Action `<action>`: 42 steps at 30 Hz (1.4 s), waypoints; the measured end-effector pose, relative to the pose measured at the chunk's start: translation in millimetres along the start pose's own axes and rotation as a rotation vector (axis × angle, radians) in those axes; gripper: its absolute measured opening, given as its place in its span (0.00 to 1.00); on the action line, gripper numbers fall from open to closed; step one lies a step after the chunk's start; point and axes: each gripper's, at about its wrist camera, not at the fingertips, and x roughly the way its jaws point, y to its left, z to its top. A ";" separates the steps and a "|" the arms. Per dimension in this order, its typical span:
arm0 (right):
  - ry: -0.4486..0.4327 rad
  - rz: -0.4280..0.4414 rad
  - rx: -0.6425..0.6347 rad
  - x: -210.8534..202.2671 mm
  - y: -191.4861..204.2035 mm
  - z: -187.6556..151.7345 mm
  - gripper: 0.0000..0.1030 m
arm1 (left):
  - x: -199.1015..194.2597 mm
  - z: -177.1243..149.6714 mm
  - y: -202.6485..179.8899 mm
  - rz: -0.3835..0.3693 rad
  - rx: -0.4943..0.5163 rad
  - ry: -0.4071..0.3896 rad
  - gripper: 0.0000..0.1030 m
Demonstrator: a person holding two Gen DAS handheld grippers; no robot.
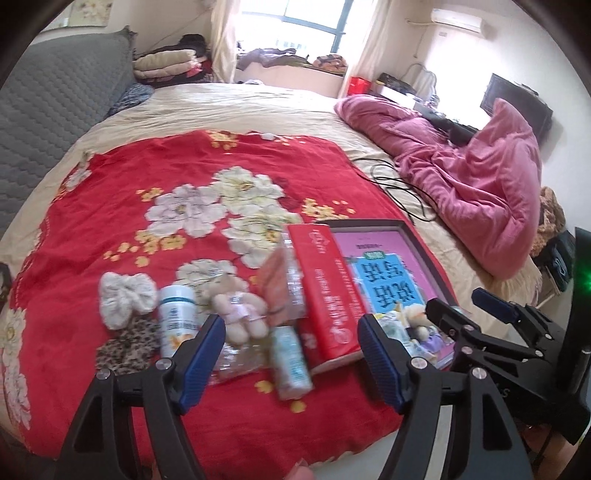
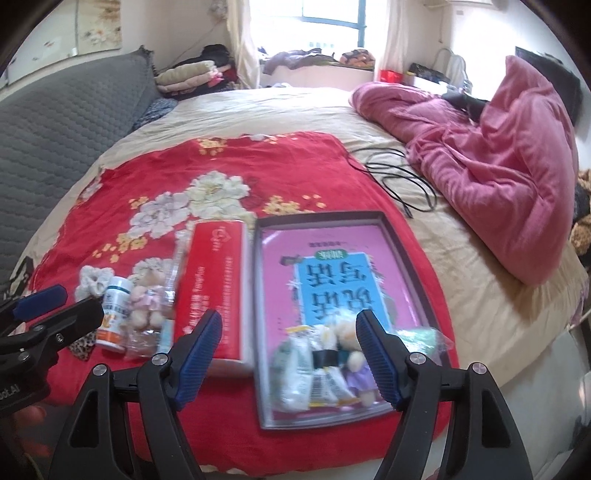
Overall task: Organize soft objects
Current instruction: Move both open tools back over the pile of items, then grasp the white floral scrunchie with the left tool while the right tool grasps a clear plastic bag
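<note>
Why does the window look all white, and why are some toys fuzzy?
In the left wrist view the window is washed out by bright daylight, and the small bottle near the left claw is smeared by motion blur. In the right wrist view the packets in the tray look blurry too, and the bed bends round from the fisheye lens.

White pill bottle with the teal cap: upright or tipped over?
Tipped. The white pill bottle with the teal cap lies on its side on the red floral blanket, cap pointing away.

Black tongs (image 1: 291, 354), ribbed blue pads (image 1: 205, 363).
</note>
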 end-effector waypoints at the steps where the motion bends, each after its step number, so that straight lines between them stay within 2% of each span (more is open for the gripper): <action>1: -0.003 0.001 -0.009 -1.0 5.5 1.3 0.74 | -2.6 -0.1 7.9 0.005 -0.012 -0.002 0.71; 13: -0.024 0.040 -0.089 -10.1 69.5 7.7 0.74 | -23.7 -4.4 98.5 0.086 -0.134 -0.019 0.72; 24: 0.002 0.083 -0.172 1.4 123.9 -0.1 0.74 | -31.2 -26.2 172.5 0.157 -0.232 -0.007 0.72; 33: 0.023 0.092 -0.203 13.0 148.2 -7.6 0.74 | -24.6 -35.1 192.3 0.160 -0.263 0.010 0.72; 42: 0.061 0.092 -0.156 47.1 140.9 4.0 0.74 | -0.1 -34.2 201.6 0.160 -0.276 0.047 0.72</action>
